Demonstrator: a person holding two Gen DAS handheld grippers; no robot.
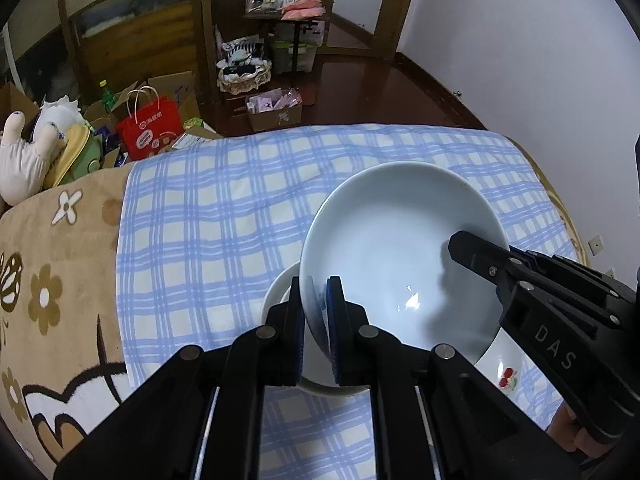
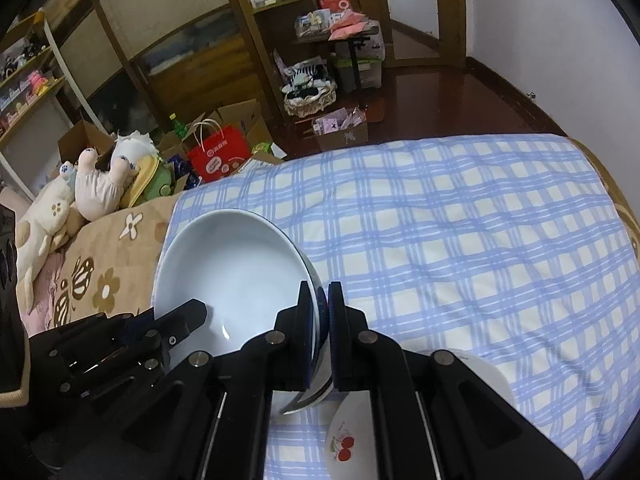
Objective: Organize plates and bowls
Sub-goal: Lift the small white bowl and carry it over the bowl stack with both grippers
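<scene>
Both grippers are clamping opposite rims of the pale bowl (image 1: pixel 392 248): the left gripper (image 1: pixel 316 320) and right gripper (image 2: pixel 320 320) should be lowering level, centring it over the cherry-print bowl (image 2: pixel 344 436) beneath their fingers.

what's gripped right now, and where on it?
One pale blue bowl, held by both grippers. The left gripper clamps the rim on one side, the right gripper the opposite rim. It sits above a cherry-print dish.

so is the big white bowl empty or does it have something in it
Empty. The big white bowl shows a bare glossy inside with only a light glare, in both wrist views. The left claw and right claw pinch its rim on opposite sides.
</scene>
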